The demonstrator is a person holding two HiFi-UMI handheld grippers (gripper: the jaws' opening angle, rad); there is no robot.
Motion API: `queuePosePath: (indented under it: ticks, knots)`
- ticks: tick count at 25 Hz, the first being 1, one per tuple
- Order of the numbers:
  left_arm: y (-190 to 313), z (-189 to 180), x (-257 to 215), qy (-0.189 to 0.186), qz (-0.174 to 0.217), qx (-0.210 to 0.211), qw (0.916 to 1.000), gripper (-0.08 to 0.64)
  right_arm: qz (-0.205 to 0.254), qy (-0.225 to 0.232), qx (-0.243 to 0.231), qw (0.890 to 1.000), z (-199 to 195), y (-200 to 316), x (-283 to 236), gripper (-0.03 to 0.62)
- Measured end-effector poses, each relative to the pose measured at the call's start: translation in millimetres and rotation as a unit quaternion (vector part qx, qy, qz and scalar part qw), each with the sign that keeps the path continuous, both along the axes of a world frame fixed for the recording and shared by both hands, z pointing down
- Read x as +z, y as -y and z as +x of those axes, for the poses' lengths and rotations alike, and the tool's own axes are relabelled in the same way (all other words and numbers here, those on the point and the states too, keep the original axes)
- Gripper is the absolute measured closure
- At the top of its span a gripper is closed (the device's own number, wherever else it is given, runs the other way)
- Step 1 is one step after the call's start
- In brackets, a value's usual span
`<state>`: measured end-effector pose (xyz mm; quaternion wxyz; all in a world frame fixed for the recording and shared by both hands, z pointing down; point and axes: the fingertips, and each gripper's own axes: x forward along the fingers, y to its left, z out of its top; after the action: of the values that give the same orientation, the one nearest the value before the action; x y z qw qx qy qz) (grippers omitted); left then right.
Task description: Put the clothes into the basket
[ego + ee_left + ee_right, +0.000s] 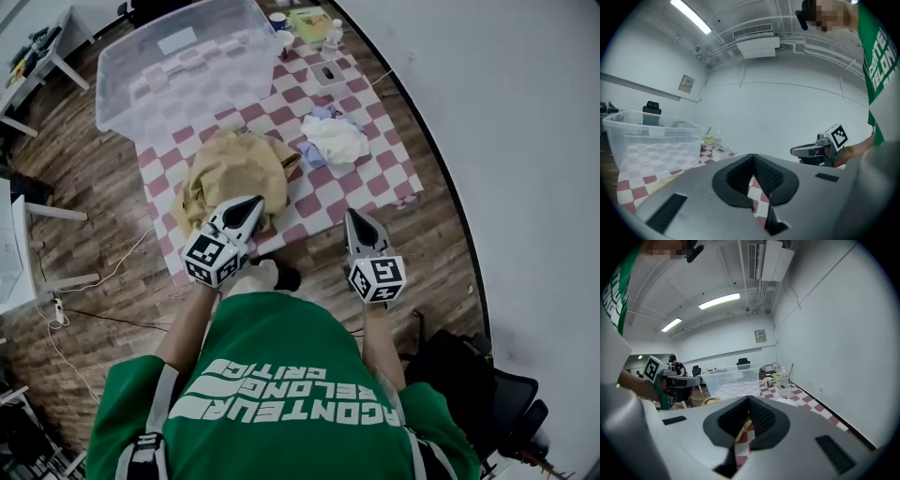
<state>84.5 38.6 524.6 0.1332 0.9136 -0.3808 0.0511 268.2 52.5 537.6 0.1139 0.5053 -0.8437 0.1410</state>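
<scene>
A clear plastic bin (178,70) stands at the far left of a red-and-white checked mat (375,173). A crumpled tan garment (234,169) lies on the mat's near left part, and a small heap of white and pale blue clothes (333,139) lies to its right. My left gripper (251,208) hovers over the tan garment's near edge, shut and empty. At the mat's near edge my right gripper (359,218) is shut and empty too. The left gripper view shows closed jaws (752,157), the bin (651,140) and the right gripper (806,151). The right gripper view shows closed jaws (749,399) and the bin (733,380).
A white box (328,72), a green book (311,23), a cup (278,21) and a bottle (333,36) sit at the mat's far end. A white wall (506,141) curves along the right. Desks (37,56) stand left, a black chair (506,403) near right, a cable (84,281) on the floor.
</scene>
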Motion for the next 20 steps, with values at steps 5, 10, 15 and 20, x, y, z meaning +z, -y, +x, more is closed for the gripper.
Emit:
queuePosePath:
  ticks: [5,10,15,20]
  knots:
    - [13.3,-42.3,20.5,-0.005,-0.021,-0.053,0.9984,0.555,-0.029,-0.011,-0.045,0.998,-38.3,28.3,24.3,0.583]
    - [16.2,-90.4,42.3,-0.005,-0.043,-0.110,0.9930,0.555,-0.055,-0.024,-0.097,0.994,-85.2,53.2,48.7,0.583]
    - [15.1,-137.7,71.2,-0.003,-0.068,-0.161,0.9846,0.555,-0.079,-0.035,-0.131,0.988,-125.5,76.9,75.8,0.583]
    - [10.6,-171.6,114.6,-0.014,-0.120,-0.187,0.9750,0.555,-0.119,-0.044,-0.162,0.979,-157.3,95.8,110.4,0.581]
